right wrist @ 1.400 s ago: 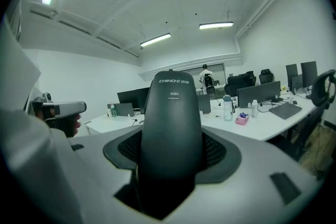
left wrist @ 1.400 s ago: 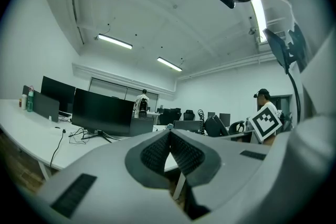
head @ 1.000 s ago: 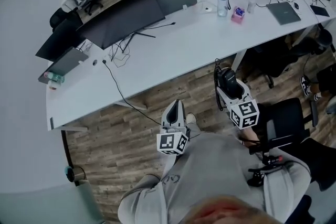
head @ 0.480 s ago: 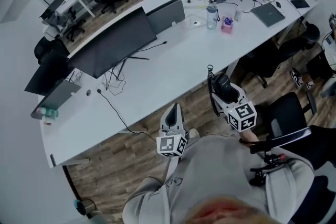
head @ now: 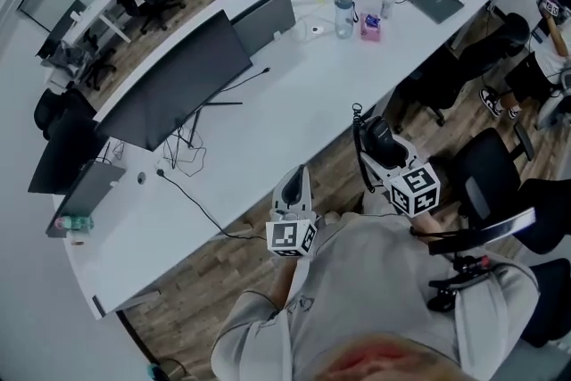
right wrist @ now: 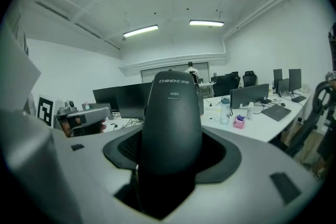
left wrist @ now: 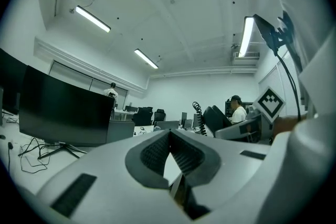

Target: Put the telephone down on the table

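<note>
Head view looks steeply down on a long white counter (head: 294,107) that curves across a room with a wooden floor (head: 201,268). The person stands just off its near edge, with both grippers held out in front of the chest.

The right gripper (head: 378,136) has its fingers (right wrist: 125,148) spread wide and pinching a black telephone (head: 384,143). In the right gripper view the telephone stands upright between them, with white lettering near its top. Its coiled cord (head: 359,158) hangs down on the left side of it in the head view. The telephone is in the air over the floor, near the counter's edge and not touching it. A black chair (head: 486,178) stands just to its right.

The left gripper (head: 297,177) hangs over the floor close to the same edge. The left gripper view shows its fingers (left wrist: 155,152) pressed together at the tips with nothing between them. The right gripper's marker cube shows at the right of that view.

On the counter a large dark monitor (head: 178,89) stands left of centre, with loose cables beside its foot. Farther along are a water bottle (head: 344,13), a small pink box (head: 371,28) just beside it, and a closed grey laptop (head: 435,2).
</note>
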